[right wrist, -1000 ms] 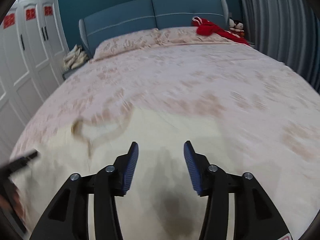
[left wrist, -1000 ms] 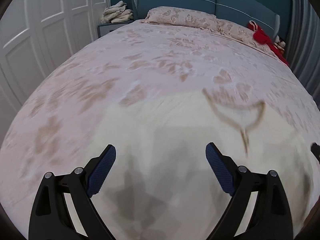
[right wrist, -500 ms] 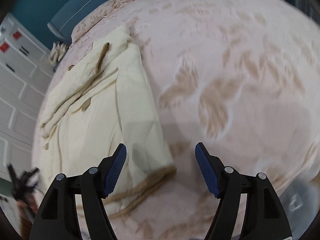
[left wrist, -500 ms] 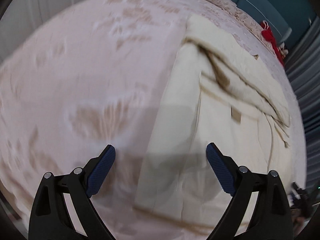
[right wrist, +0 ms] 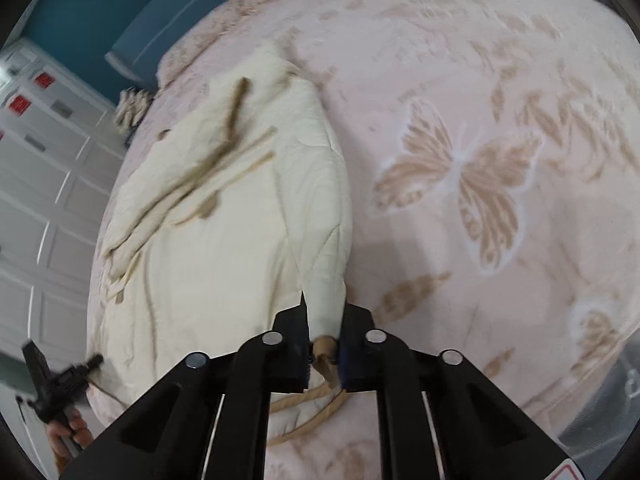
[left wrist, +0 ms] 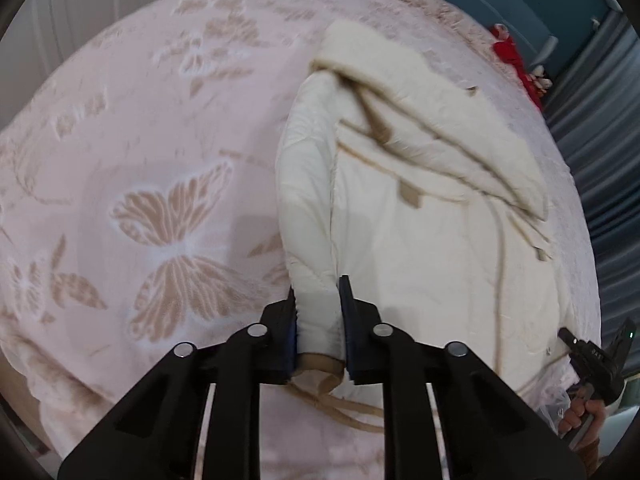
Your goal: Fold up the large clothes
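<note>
Cream quilted coat [left wrist: 420,248] with tan trim lies spread on the bed, over a pink bedspread [left wrist: 120,140] patterned with tan butterflies. Its upper part is bunched toward the headboard end, with a sleeve or flap folded across it and tan bands showing along the seams.

At the near hem, the left tool [left wrist: 319,320] is pressed together on the coat's left edge, so a thick ridge of cream fabric rises up between its two blue-padded fingers [left wrist: 347,312] and runs away along the garment's side. Tan binding and a loose tan cord trail out just below that pinch.

The right tool [right wrist: 323,340] is likewise clamped on the coat [right wrist: 208,240], at the opposite bottom corner; a fold of fabric stands up between its fingers and a knot of tan trim [right wrist: 325,350] sits right in the grip. Tan cord loops on the bedspread [right wrist: 500,140] just under it.

Each camera catches the other tool at the far corner of the hem, held in a bare hand [right wrist: 66,432].

White panelled wardrobe doors [right wrist: 44,208] stand to one side, a teal headboard [right wrist: 160,36] at the far end, and something red [left wrist: 514,60] lies near the pillows.
</note>
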Demonstrator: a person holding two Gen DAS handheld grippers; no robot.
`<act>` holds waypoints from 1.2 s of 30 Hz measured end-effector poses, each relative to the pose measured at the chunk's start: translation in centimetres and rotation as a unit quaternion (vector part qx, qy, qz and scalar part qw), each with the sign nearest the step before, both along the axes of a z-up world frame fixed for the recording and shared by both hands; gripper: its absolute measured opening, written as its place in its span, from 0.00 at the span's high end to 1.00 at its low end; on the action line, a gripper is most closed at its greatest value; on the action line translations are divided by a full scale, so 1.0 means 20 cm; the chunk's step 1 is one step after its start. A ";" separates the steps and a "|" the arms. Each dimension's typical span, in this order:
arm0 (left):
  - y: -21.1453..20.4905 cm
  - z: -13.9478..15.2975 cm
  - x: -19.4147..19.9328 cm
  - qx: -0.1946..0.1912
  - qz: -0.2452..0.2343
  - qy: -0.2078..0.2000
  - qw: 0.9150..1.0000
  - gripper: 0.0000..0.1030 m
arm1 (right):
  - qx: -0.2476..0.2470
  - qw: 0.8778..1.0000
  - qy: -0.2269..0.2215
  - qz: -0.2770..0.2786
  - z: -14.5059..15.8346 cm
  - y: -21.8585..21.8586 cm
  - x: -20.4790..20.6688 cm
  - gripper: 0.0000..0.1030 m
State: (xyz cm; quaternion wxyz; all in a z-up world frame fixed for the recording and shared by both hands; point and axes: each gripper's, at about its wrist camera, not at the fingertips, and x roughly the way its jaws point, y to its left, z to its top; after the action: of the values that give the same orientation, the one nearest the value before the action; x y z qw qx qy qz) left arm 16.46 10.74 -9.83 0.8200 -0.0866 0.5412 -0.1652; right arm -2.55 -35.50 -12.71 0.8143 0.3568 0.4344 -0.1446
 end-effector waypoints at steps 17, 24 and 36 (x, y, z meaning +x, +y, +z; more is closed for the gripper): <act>0.40 0.34 -0.85 0.009 -0.052 0.019 0.998 0.92 | -0.042 0.968 0.129 0.210 0.39 0.32 -0.74 0.94; 0.47 0.49 -0.97 -0.021 -0.027 0.023 0.999 0.92 | -0.038 0.970 0.107 0.216 0.61 0.39 -0.88 0.94; 0.25 0.67 -0.34 -0.035 0.013 -0.137 0.990 0.92 | -0.125 0.987 -0.077 0.071 0.81 0.07 -0.30 0.95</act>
State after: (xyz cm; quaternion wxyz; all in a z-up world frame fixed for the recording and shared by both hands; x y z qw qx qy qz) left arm 9.68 15.81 3.66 0.8850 -0.0983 0.4164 -0.1837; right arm -8.49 -34.14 3.42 0.8917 0.2302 0.3733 -0.1115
